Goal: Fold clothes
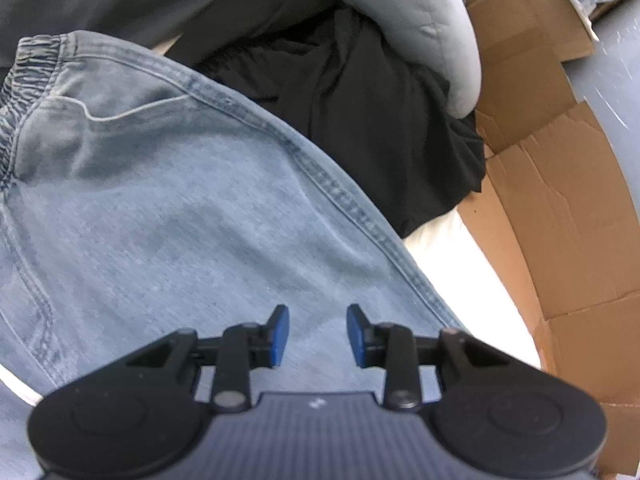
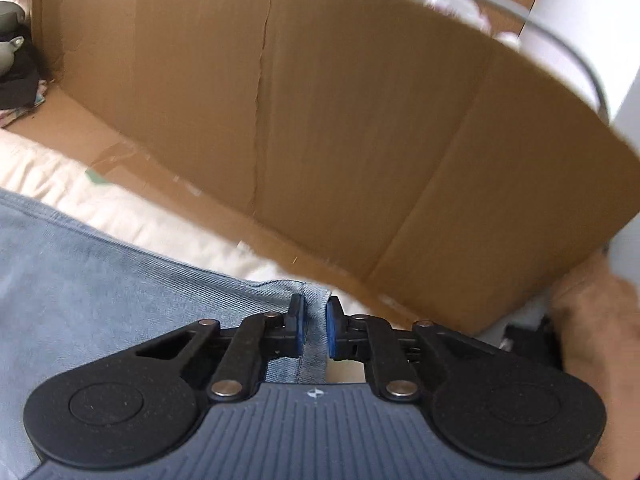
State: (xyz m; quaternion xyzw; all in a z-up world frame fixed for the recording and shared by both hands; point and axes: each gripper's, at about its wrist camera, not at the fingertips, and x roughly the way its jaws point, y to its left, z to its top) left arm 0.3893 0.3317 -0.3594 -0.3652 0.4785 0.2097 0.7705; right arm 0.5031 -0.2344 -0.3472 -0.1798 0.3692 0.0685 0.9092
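Light blue jeans (image 1: 168, 208) lie spread across a white surface, their elastic waistband (image 1: 28, 64) at the far left of the left wrist view. My left gripper (image 1: 318, 330) hovers over the denim, open, with nothing between its blue pads. In the right wrist view the same jeans (image 2: 100, 280) run in from the left. My right gripper (image 2: 315, 326) is shut on the hem end of the jeans (image 2: 314, 344), which stands pinched between the pads.
A black garment (image 1: 360, 120) and a grey padded item (image 1: 424, 24) lie beyond the jeans. Brown cardboard (image 1: 560, 208) borders the right side, and a tall cardboard wall (image 2: 360, 120) rises close ahead of the right gripper. The white bedding (image 2: 100, 200) shows beside the denim. A hand (image 2: 600, 340) is at the right edge.
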